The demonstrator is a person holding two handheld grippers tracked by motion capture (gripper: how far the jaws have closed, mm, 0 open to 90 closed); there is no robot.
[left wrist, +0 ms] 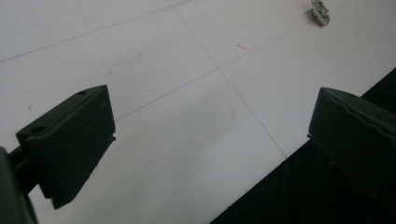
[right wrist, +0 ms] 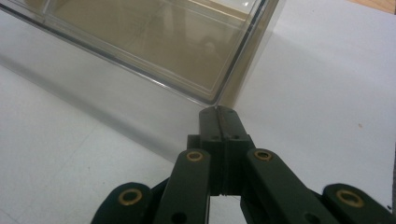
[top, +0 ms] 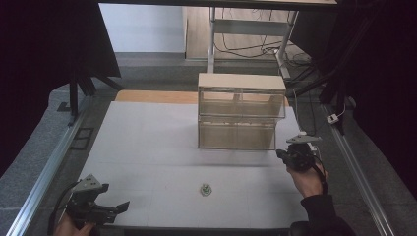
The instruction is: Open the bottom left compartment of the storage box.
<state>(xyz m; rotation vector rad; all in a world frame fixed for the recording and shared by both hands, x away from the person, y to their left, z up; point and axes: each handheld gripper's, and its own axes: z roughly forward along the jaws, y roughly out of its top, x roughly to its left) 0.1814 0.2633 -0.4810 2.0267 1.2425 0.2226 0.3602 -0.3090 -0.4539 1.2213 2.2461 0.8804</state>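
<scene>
The right gripper (top: 295,153) sits with its jaws clenched together on nothing, its tip just beside the lower right front corner of the clear drawer cabinet (top: 241,112); in the right gripper view the closed jaws point at that corner (right wrist: 212,95), very near it, though whether they touch the plastic cannot be told. Closed jaws placed there suggest a push or a hooking move on the lower drawer rather than a grasp, since the smooth clear front shows no handle near them. The cabinet stands toward the far edge of the tabletop (top: 147,142), right of the middle, two tiers high, and its drawers look empty (the tan tint may come from the back wall showing through). The left gripper (top: 115,209) hovers at the near left corner of the tabletop with its jaws released and wide apart, holding nothing, probably kept ready for the small green and white object (top: 206,189) that lies near the near edge, around the middle. That object shows again at the top of the left gripper view (left wrist: 320,11), well apart from the open jaws. It carries a pattern or print, but nothing on it can be read, and no brand or label shows on the cabinet.
</scene>
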